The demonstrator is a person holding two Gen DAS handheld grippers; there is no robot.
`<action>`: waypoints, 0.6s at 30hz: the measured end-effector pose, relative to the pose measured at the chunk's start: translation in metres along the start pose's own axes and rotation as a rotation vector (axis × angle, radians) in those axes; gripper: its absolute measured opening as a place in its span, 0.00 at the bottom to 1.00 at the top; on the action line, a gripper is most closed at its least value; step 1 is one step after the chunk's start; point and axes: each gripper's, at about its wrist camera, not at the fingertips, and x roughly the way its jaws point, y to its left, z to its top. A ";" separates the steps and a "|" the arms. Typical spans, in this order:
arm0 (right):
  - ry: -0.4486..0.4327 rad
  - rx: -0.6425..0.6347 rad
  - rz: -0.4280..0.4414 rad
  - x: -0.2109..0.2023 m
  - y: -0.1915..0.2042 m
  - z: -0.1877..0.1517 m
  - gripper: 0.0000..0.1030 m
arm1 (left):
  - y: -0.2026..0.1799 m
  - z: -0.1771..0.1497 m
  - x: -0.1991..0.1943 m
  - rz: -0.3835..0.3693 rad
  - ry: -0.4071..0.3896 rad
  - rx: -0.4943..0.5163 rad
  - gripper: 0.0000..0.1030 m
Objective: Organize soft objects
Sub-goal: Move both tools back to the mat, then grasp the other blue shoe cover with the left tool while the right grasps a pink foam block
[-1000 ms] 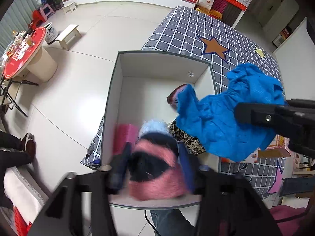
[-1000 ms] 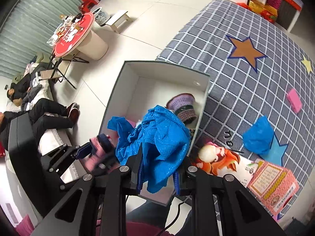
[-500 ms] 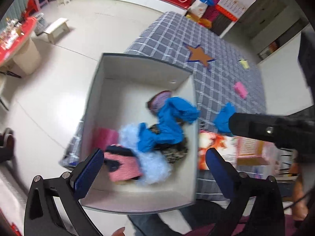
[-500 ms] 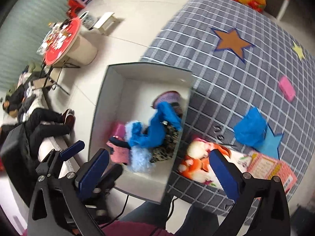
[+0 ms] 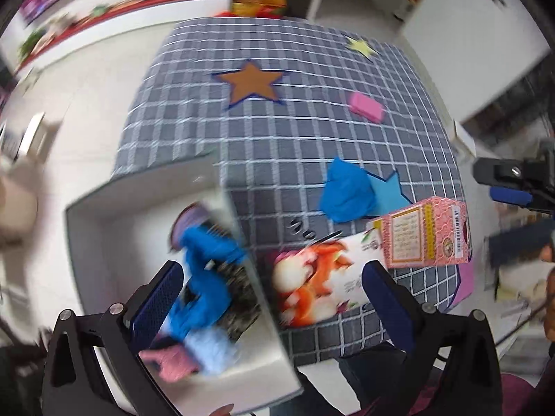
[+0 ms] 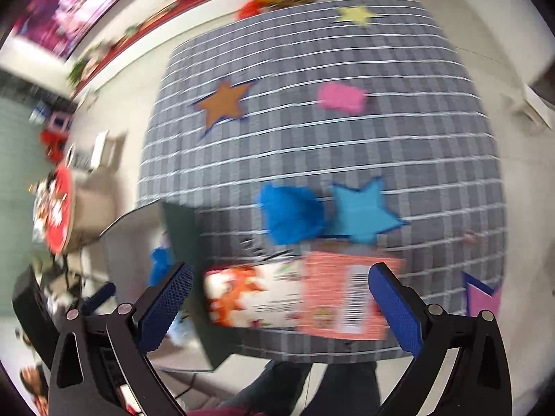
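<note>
Left wrist view: the left gripper (image 5: pixel 270 298) has its jaws spread wide, pinching nothing. Below the left jaw sits a white box (image 5: pixel 104 222) holding a blue cloth (image 5: pixel 204 287) among other soft items. Between the jaws lies a printed packet (image 5: pixel 312 284). Ahead of the right jaw, a second blue cloth (image 5: pixel 347 190) rests on the checked worktop (image 5: pixel 277 138).

Right wrist view, blurred: the right gripper (image 6: pixel 277 301) also has spread, empty jaws. Between them lies a pink carton (image 6: pixel 343 298); the second blue cloth (image 6: pixel 288 218) lies just ahead, a pink sponge (image 6: pixel 341 97) farther ahead.
</note>
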 end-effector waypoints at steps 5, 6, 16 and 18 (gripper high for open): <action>-0.005 0.131 -0.005 -0.007 -0.054 -0.006 0.99 | -0.030 0.037 0.045 -0.008 0.084 0.048 1.00; -0.003 0.147 -0.010 -0.007 -0.065 -0.007 0.99 | -0.033 0.045 0.058 -0.022 0.110 0.036 1.00; 0.060 0.225 -0.048 0.006 -0.130 -0.006 0.99 | -0.061 0.084 0.151 -0.022 0.273 0.011 1.00; 0.075 0.221 -0.057 0.013 -0.137 0.003 0.99 | -0.064 0.085 0.161 -0.017 0.297 0.007 1.00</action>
